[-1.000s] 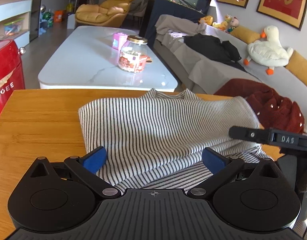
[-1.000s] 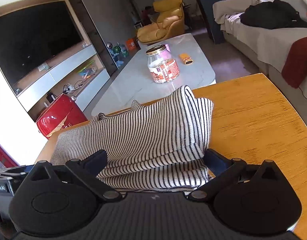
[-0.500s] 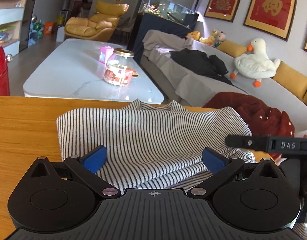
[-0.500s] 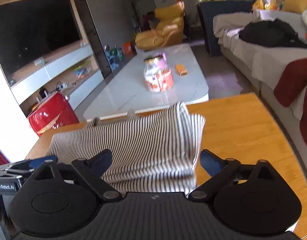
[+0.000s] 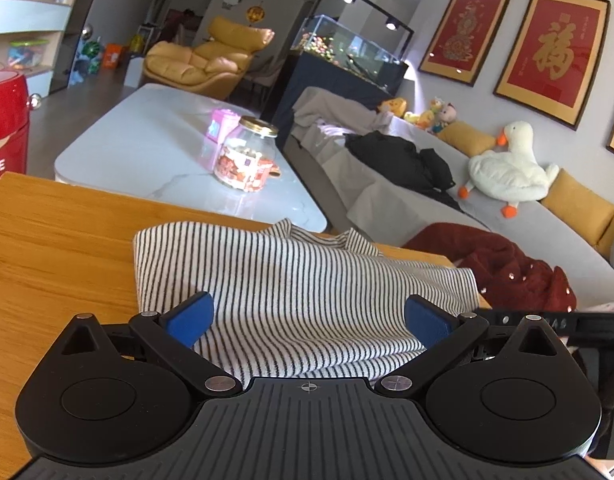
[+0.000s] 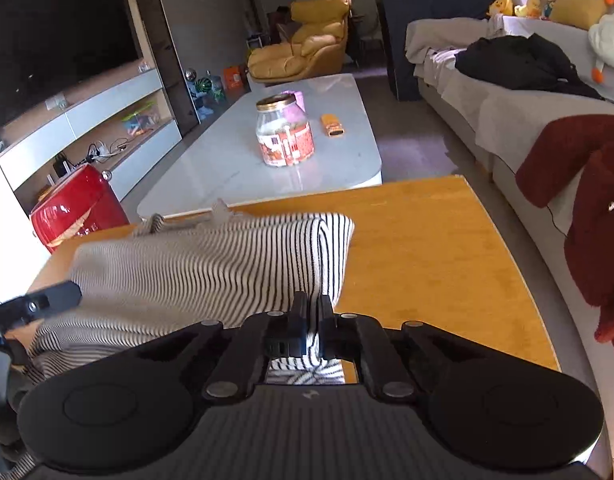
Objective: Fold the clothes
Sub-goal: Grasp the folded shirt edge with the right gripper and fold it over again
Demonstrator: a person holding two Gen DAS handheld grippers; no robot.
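A black-and-white striped top [image 5: 291, 280] lies folded on the wooden table [image 5: 55, 248]. My left gripper [image 5: 307, 316] is open, its blue pads [image 5: 191, 314] spread over the near edge of the top, not gripping it. My right gripper [image 6: 311, 312] is shut on the near right fold of the striped top [image 6: 211, 264], with cloth pinched between the black fingers. A finger of the right gripper [image 5: 547, 322] shows at the right of the left wrist view. A finger of the left gripper [image 6: 39, 302] shows at the left of the right wrist view.
A white coffee table [image 5: 147, 148] beyond the wooden table holds a glass jar [image 5: 245, 156]. A grey sofa [image 5: 387, 196] on the right carries a red garment [image 5: 503, 264], a black garment and a plush goose. A red appliance [image 6: 75, 208] stands at the left.
My right gripper has closed on the right fold of the striped top; it was open before. Both views have tilted up and pulled back a little. The left gripper stays open.
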